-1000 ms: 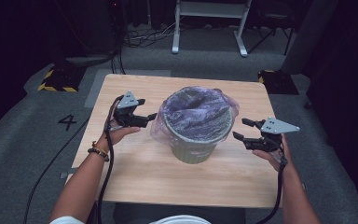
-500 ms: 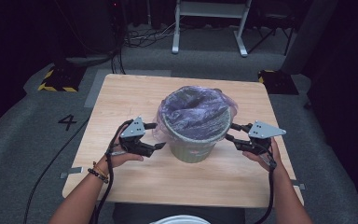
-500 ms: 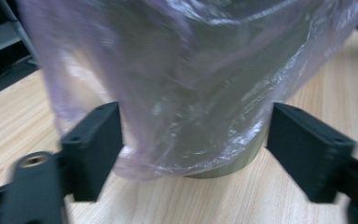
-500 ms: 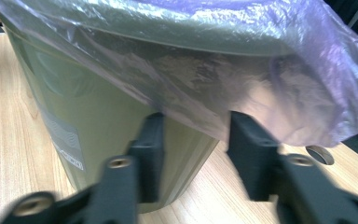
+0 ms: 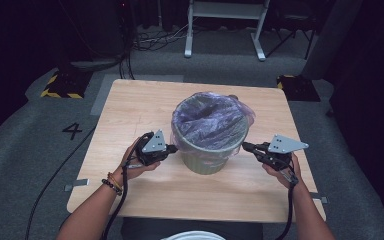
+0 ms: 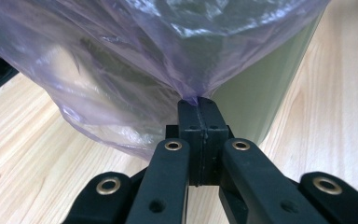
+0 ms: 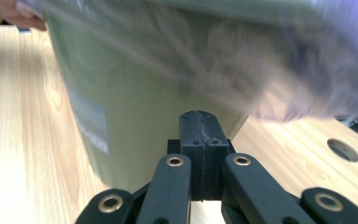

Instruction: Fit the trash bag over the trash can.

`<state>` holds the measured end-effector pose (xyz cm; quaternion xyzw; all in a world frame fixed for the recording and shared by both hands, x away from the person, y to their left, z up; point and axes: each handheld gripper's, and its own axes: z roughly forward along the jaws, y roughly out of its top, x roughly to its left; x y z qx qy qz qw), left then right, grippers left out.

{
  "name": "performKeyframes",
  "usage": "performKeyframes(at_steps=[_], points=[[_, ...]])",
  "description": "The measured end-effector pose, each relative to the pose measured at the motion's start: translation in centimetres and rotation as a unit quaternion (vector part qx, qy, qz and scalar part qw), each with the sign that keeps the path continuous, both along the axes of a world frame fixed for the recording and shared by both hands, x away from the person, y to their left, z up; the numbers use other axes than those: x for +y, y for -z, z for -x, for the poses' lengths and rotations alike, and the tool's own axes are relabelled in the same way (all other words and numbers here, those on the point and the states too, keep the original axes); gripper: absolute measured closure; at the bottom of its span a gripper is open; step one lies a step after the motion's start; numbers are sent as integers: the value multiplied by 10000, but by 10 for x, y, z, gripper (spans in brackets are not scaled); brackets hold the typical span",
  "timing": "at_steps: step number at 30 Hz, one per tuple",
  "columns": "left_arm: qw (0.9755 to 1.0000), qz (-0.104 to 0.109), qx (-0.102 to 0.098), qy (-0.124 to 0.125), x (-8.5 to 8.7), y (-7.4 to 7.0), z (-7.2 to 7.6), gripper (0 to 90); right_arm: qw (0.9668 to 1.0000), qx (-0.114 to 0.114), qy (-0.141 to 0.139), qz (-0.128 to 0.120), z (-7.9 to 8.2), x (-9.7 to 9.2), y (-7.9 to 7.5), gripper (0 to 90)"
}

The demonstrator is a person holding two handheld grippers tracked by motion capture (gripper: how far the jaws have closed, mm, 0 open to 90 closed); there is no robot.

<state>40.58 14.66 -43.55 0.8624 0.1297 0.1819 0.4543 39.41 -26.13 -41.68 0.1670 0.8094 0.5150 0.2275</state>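
A pale green bin (image 5: 207, 161) stands mid-table, lined with a purple plastic bag (image 5: 210, 117) whose rim folds over the outside. My left gripper (image 5: 174, 148) is against the bin's left side. Seen in the left gripper view, my left gripper (image 6: 198, 100) is shut on a pinched fold of the bag (image 6: 121, 70), in front of the bin wall (image 6: 256, 93). My right gripper (image 5: 245, 146) is at the bin's right side. The right gripper view has my right gripper (image 7: 198, 114) shut, close to the bin (image 7: 135, 93), just under the bag's overhang (image 7: 284, 70).
The wooden table (image 5: 130, 110) has bare surface all round the bin and a cable hole (image 7: 342, 149) on the right. A white frame (image 5: 225, 30) and cables sit on the floor behind. A white rounded object (image 5: 192, 235) lies at the near edge.
Both grippers have come inward from the table's sides to the bin. The left jaws have closed on the bag's overhang; the right jaws have closed beside the bin.
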Motion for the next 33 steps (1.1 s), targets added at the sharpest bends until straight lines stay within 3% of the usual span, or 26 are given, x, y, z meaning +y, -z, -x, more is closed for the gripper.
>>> performKeyframes(at_steps=[5,7,8,9,10,12,15,18,21,26,29,33], points=[[10000,-87,-6,4,-3,5,2,900,9999,160,0,0,3,-4,9,900],[9999,-89,-52,54,-4,5,4,900,9996,239,52,-158,3,-8,11,890],[9999,-78,-69,40,-5,5,5,900,9993,228,163,-251,2,-10,10,692],[10000,-65,-67,32,-5,6,5,898,9987,215,323,-332,1,-12,9,553],[9999,-63,-79,15,-5,6,6,896,9978,215,498,-385,0,-13,6,492],[10000,7,-45,-30,-4,7,6,881,9971,14,623,-440,1,-16,0,379],[9997,231,80,4,0,7,7,874,9971,-286,585,-394,9,-11,-7,279],[9993,346,85,129,0,4,10,878,9963,-522,650,-202,17,4,-6,230],[9990,398,64,204,-1,0,14,885,9955,-640,697,-97,20,16,-5,227],[9988,367,-2,309,-5,-3,19,888,9930,-764,874,-195,18,18,-9,267],[9988,376,-12,325,-6,-5,20,888,9904,-1026,925,-62,21,21,-11,367],[9986,407,-21,336,-6,-8,20,889,9895,-1185,828,14,24,22,-12,644]])
